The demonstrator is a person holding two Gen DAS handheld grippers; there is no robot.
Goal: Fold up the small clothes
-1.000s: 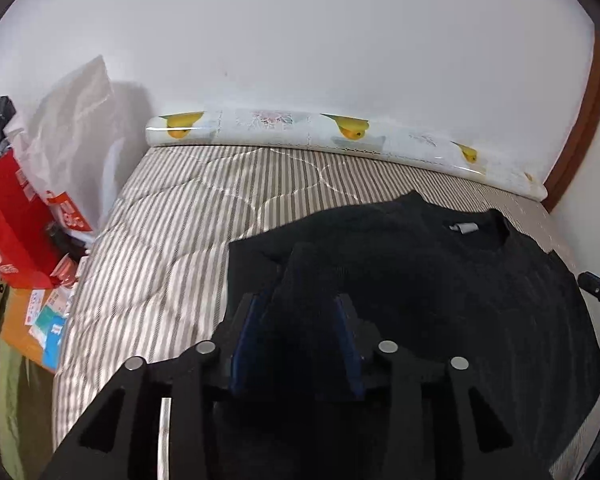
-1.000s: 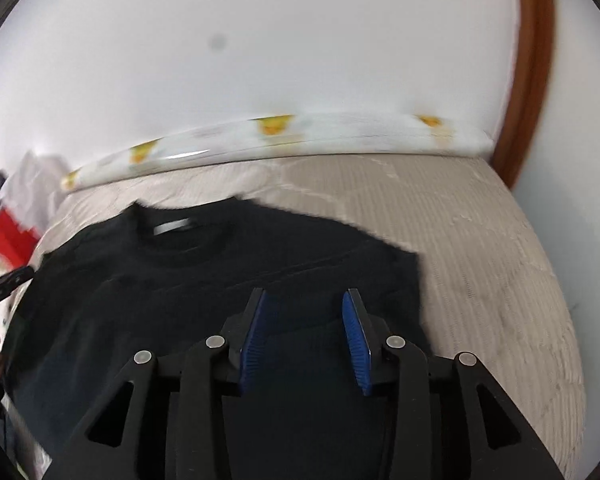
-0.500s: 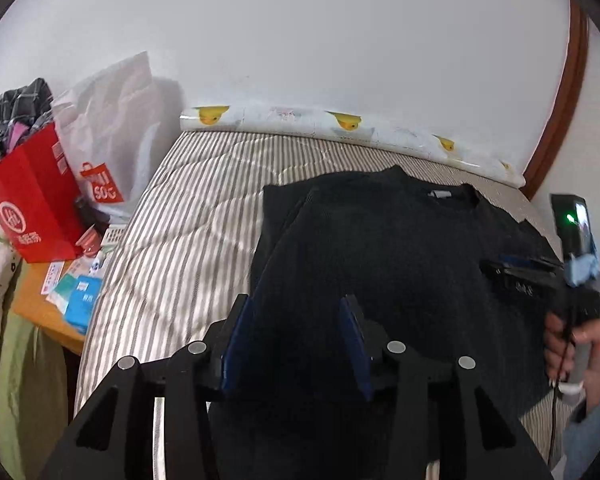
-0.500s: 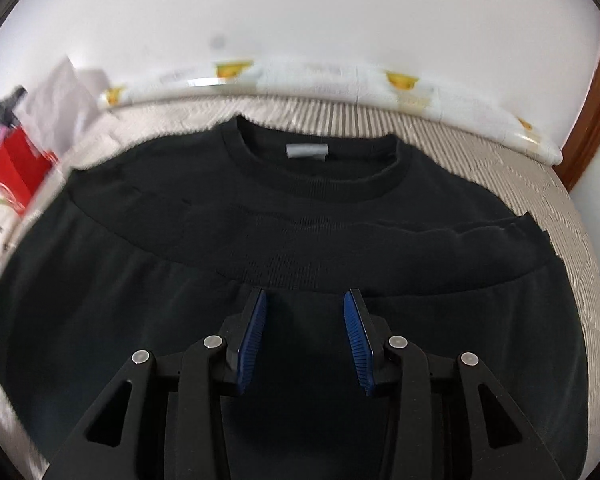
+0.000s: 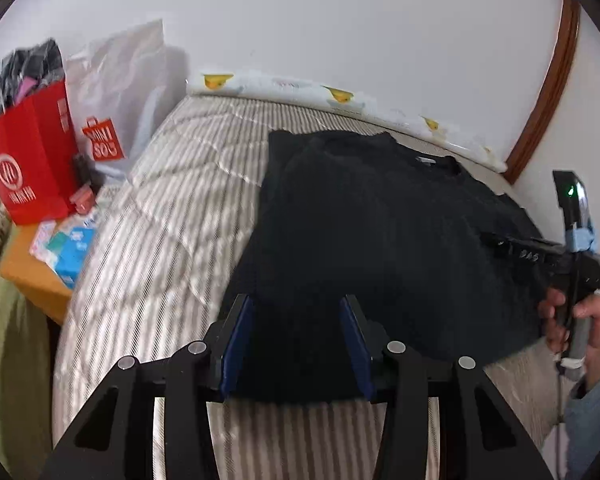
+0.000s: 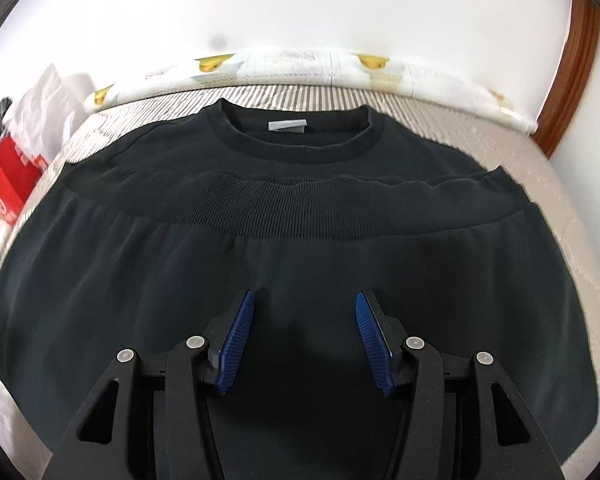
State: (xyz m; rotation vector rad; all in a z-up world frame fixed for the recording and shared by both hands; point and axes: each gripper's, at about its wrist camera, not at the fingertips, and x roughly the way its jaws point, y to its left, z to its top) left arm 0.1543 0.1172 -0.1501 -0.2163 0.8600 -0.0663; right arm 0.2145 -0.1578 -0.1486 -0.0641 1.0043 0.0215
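A black sweatshirt [image 5: 380,220] lies flat on the striped mattress [image 5: 160,220]. Its ribbed hem [image 6: 300,208] is folded up to just below the collar with the grey label [image 6: 287,125]. My left gripper [image 5: 296,320] hangs over the near left edge of the fold, its blue pads apart and the cloth lying loose between them. Over the middle of the folded body my right gripper [image 6: 304,316] has its jaws opening, and nothing is pinched in them. The left wrist view also shows the right gripper [image 5: 500,242] from the side, with a hand [image 5: 572,320] on its handle.
A red paper bag [image 5: 32,160] and a white plastic bag [image 5: 120,92] stand left of the bed. Small boxes [image 5: 68,240] lie on an orange surface beside it. A duck-print roll [image 5: 300,84] lines the far wall, and a wooden frame [image 5: 548,80] rises at the right.
Both grippers have drawn back toward the near edge of the bed. The cloth bunched up between the left pads now lies flat. The right pads have spread wider.
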